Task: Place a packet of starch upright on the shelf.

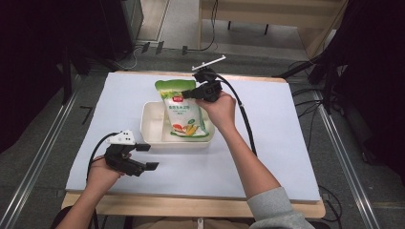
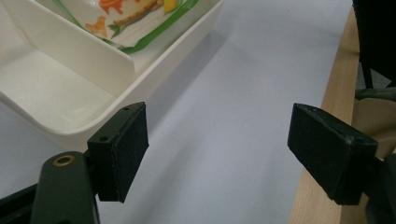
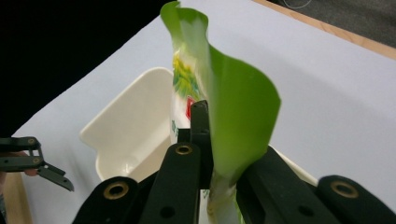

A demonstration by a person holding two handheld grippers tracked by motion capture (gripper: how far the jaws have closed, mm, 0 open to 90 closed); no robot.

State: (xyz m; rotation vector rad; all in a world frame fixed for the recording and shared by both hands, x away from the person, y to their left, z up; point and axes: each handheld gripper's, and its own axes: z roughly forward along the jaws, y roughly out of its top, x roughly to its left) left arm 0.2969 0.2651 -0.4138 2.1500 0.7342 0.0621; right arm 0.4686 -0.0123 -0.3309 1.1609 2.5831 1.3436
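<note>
Green and white on the pouch at the centre of the high view: a plain green top band, a small red label below it, then a white body with green lettering and a yellow, orange and green food picture at its lower end. It sits in a cream-white tray on a pale lavender-blue sheet, with a light wood table edge along the bottom. Both the left gripper at lower left and the right gripper at centre are black, with brass-coloured rivets on the arms in the gripper views, and the sleeve at lower right is grey.
</note>
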